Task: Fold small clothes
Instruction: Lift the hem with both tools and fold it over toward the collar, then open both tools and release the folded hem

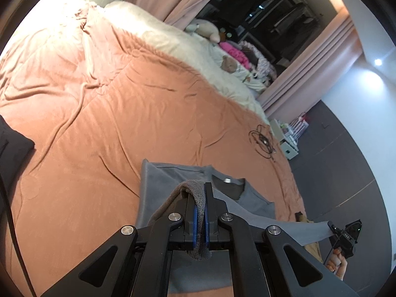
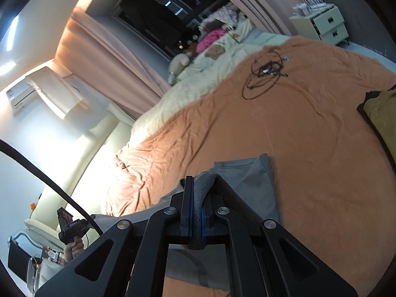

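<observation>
A small grey shirt (image 1: 170,180) lies partly on the orange bedspread (image 1: 104,113), neck opening and label facing up. My left gripper (image 1: 200,193) is shut on a bunched grey edge of it, the cloth draped over the fingertips. The shirt stretches right to my right gripper (image 1: 345,235), held in a person's hand at the bed's edge. In the right wrist view my right gripper (image 2: 198,185) is shut on another grey edge of the shirt (image 2: 250,173), and the left gripper (image 2: 70,225) shows at the lower left, lifted off the bed.
A tangle of black cable (image 1: 262,141) lies on the bedspread beyond the shirt. A mustard and black garment (image 2: 381,113) lies at the right edge. A cream blanket (image 1: 173,39), soft toys, pink curtains and a white nightstand (image 2: 324,23) stand farther off. Dark cloth (image 1: 12,143) is at the left.
</observation>
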